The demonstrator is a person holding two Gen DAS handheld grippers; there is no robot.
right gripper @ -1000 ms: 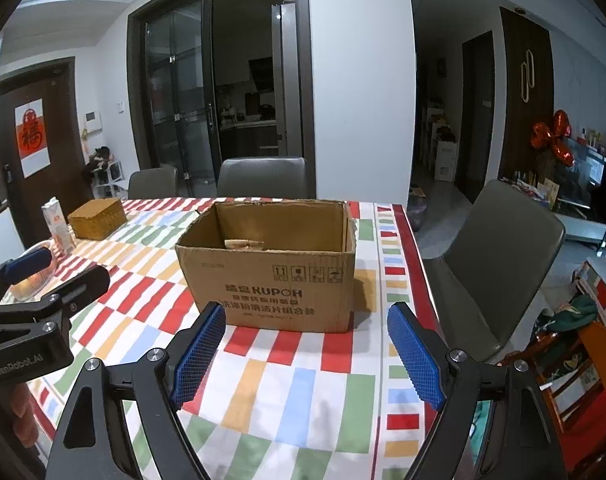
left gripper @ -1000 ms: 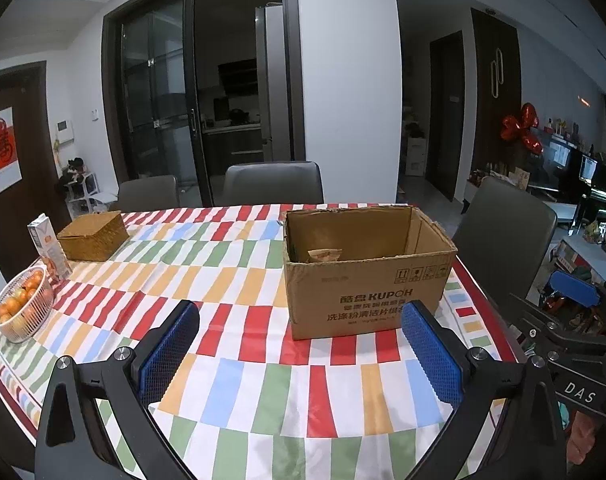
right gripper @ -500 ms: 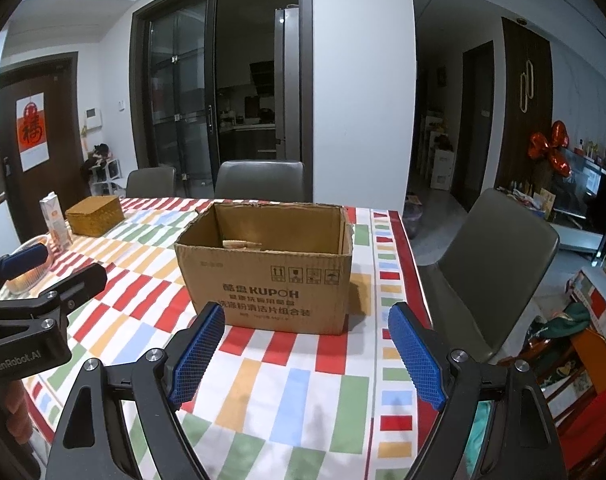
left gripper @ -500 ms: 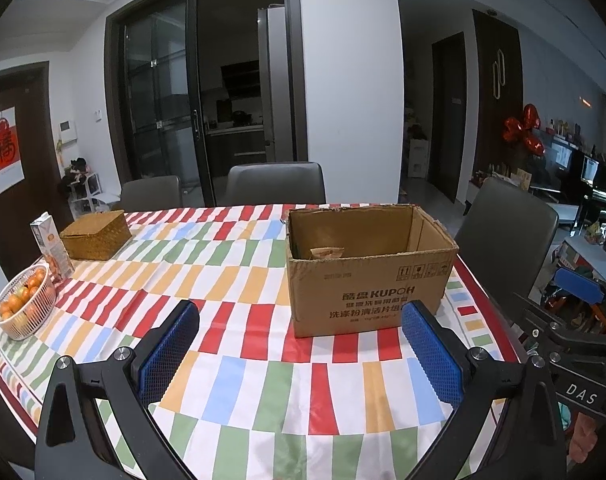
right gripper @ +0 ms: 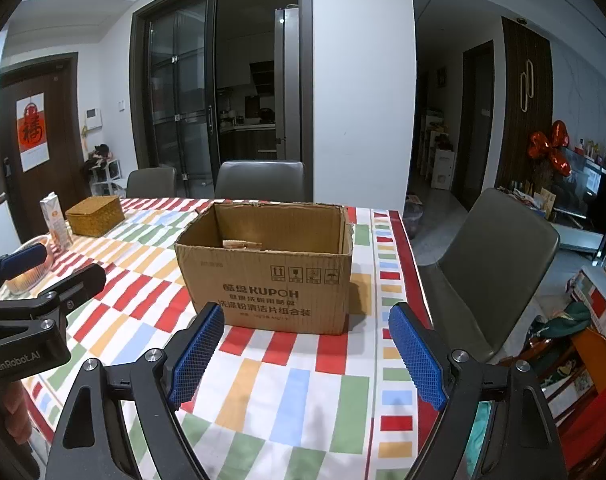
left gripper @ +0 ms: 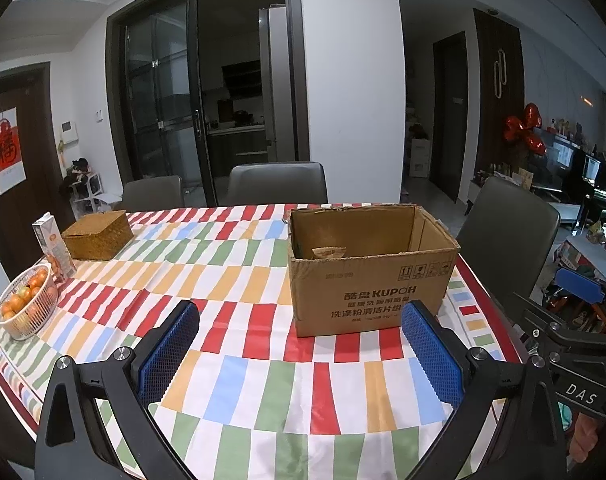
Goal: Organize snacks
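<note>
An open brown cardboard box (left gripper: 369, 280) stands on the striped tablecloth; it also shows in the right wrist view (right gripper: 271, 276). A tan snack packet (left gripper: 329, 252) lies inside it, seen too in the right wrist view (right gripper: 243, 245). My left gripper (left gripper: 299, 354) is open and empty, held above the table in front of the box. My right gripper (right gripper: 305, 354) is open and empty, just in front of the box. The left gripper also appears at the left edge of the right wrist view (right gripper: 43, 276).
A woven box (left gripper: 97, 234), a juice carton (left gripper: 55, 248) and a white basket of oranges (left gripper: 25, 304) sit at the table's left end. Grey chairs stand behind the table (left gripper: 277, 182) and at its right side (left gripper: 507, 236). Clutter lies on the floor at the right (right gripper: 575, 320).
Both grippers have drawn back and risen slightly, so the box looks a little farther away. Nothing on the table has moved.
</note>
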